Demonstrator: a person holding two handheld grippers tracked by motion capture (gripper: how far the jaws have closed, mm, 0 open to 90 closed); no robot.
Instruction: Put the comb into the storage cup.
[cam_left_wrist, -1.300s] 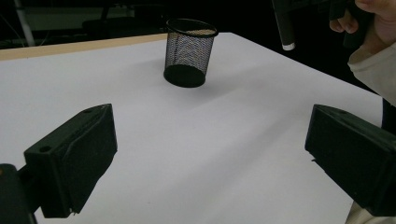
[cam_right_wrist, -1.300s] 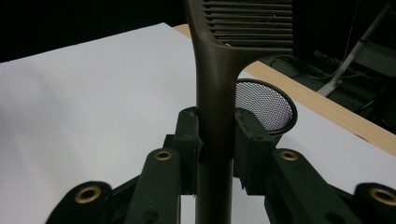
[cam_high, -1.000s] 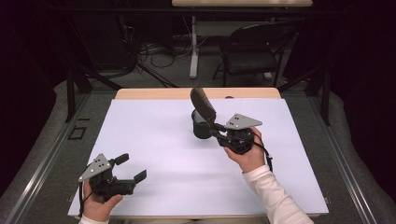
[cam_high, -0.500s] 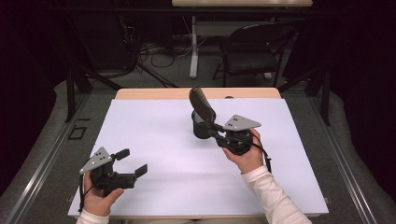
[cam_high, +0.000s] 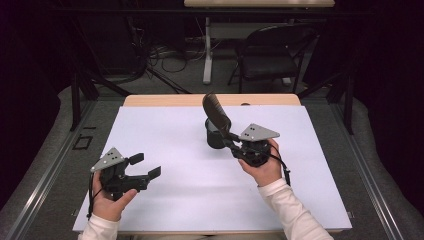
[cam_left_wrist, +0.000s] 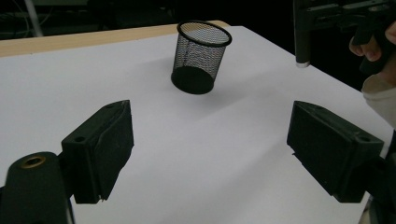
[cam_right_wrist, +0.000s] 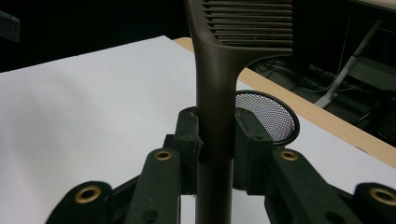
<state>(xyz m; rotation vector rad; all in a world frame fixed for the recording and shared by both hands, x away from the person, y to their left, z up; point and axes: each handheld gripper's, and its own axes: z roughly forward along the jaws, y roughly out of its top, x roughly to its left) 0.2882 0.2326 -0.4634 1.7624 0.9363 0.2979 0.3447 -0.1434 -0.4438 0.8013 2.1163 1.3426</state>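
High view: the worktop (cam_high: 165, 150) carried a white sheet over its surface, with a strip of bare wood showing along the far edge. A black mesh cup (cam_high: 215, 135) stood upright on the sheet, a little past the middle. The right tool (cam_high: 231, 141), held in the person's right hand (cam_high: 262, 167), was clenched on the handle of a dark comb (cam_high: 216, 112). The comb slanted up and away from the hand, its toothed head raised above the cup's far side. The left tool (cam_high: 145, 166) sat in the left hand (cam_high: 110, 197) near the front left of the sheet, well apart from the cup. Its jaws stood wide with nothing between them; they had just been closing a little. A dark chair stood on the floor beyond the worktop.

Left gripper view: both black jaws rose from the bottom corners, far apart, with bare white sheet between them. The mesh cup (cam_left_wrist: 201, 56) stood upright ahead, mouth open, dark solid base on the sheet. At upper right the comb's handle end (cam_left_wrist: 302, 37) hung down below the right tool, above the sheet and beside the cup, not touching it.

Right gripper view: the two pads pressed on the comb's handle (cam_right_wrist: 215, 121) from either side, and the handle ran straight up between them. The comb's teeth (cam_right_wrist: 247, 23) lay across the top of the frame. The cup's round rim (cam_right_wrist: 268, 116) showed just behind the jaws, with the wooden edge of the worktop beyond it.
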